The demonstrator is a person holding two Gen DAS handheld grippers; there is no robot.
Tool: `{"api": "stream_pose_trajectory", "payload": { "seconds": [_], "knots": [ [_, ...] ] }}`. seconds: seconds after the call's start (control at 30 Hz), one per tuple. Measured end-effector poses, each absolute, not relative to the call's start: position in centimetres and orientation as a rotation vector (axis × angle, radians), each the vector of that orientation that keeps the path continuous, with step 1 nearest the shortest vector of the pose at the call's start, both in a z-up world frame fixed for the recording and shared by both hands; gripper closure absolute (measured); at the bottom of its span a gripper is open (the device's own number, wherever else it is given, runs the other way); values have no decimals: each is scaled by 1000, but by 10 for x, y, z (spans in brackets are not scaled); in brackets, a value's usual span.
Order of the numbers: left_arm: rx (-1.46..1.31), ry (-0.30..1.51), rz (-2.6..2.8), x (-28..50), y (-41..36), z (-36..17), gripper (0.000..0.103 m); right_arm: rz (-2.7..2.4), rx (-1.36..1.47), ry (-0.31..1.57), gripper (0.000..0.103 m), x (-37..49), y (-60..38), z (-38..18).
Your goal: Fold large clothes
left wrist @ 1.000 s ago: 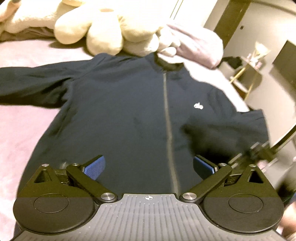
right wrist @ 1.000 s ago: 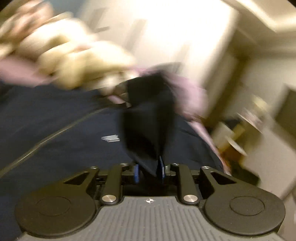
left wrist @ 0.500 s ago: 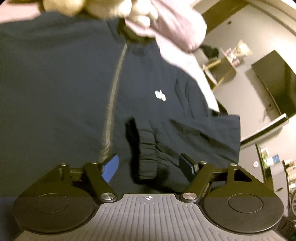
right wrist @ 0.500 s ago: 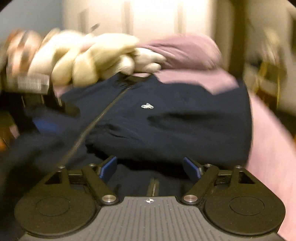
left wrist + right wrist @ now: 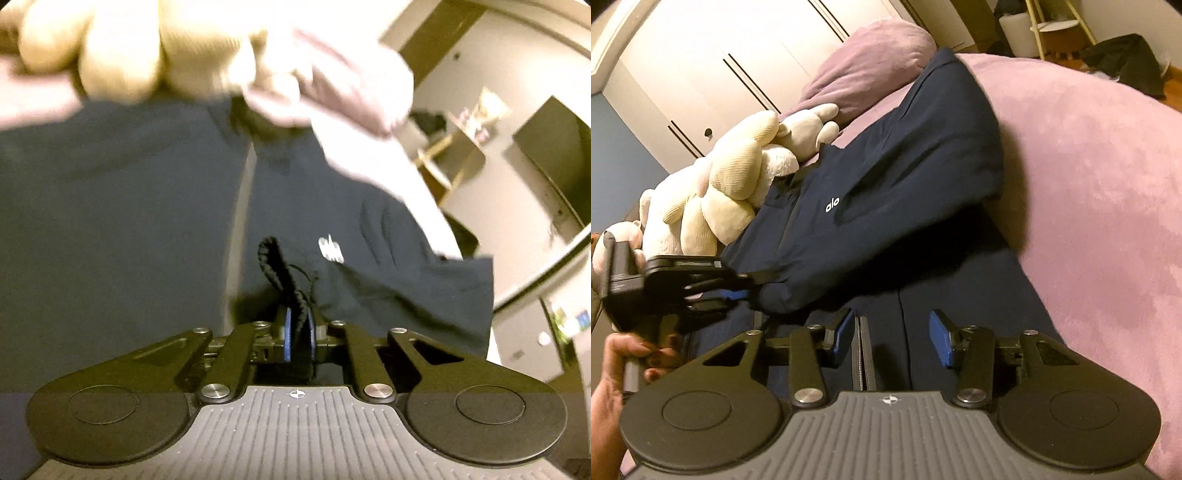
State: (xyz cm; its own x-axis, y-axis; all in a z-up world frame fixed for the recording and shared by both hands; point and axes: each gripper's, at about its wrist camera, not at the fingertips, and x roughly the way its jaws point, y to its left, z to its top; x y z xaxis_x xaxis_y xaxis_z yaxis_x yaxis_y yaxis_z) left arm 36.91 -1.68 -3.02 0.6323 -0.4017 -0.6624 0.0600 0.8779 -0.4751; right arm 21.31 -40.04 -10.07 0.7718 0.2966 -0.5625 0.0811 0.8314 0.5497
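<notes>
Through the left wrist camera I see my left gripper pinched on the ribbed cuff of the navy zip jacket; the blue pads are pressed together with the dark fabric caught between them, and the cuff stands up just ahead of the fingertips. The jacket's body spreads out in front of the gripper, its zipper running away to the left of the cuff and a small white logo just to the right. Beyond the collar lie blurred cream plush toys and a lilac pillow.

Through the right wrist camera my right gripper stands partly spread, its jaws having just been closing, with nothing pressed between the pads. The zipper lies beneath the gap. The folded-over sleeve lies ahead, across the jacket's chest. To the left, a hand holds the left gripper, clamped on the sleeve's end. The lilac bedspread stretches to the right.
</notes>
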Motion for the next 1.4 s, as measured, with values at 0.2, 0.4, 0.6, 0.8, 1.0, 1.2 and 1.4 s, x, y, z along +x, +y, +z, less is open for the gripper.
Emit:
{"api": "stream_pose_trajectory", "payload": {
  "seconds": [0.2,0.4,0.6,0.8,1.0,1.2,1.4],
  "knots": [
    [-246,804,-15,373,45,-22,92,115,581,662,57,229,-398,-89],
    [-279,823,28,373,65,-29,91,137,683,683,57,266,-391,-96],
    [-283,733,-23,385,60,-1,92,168,930,674,53,320,-394,-112],
    [-233,648,-13,403,52,14,92,11,966,627,42,365,-405,-117],
    [-157,721,23,421,32,-30,91,-133,764,550,83,373,-418,-99],
    [-96,751,116,413,43,-51,65,-171,623,579,81,357,-424,-104],
    [-241,696,43,400,42,-34,60,-191,428,459,58,331,-406,-66]
  ]
}}
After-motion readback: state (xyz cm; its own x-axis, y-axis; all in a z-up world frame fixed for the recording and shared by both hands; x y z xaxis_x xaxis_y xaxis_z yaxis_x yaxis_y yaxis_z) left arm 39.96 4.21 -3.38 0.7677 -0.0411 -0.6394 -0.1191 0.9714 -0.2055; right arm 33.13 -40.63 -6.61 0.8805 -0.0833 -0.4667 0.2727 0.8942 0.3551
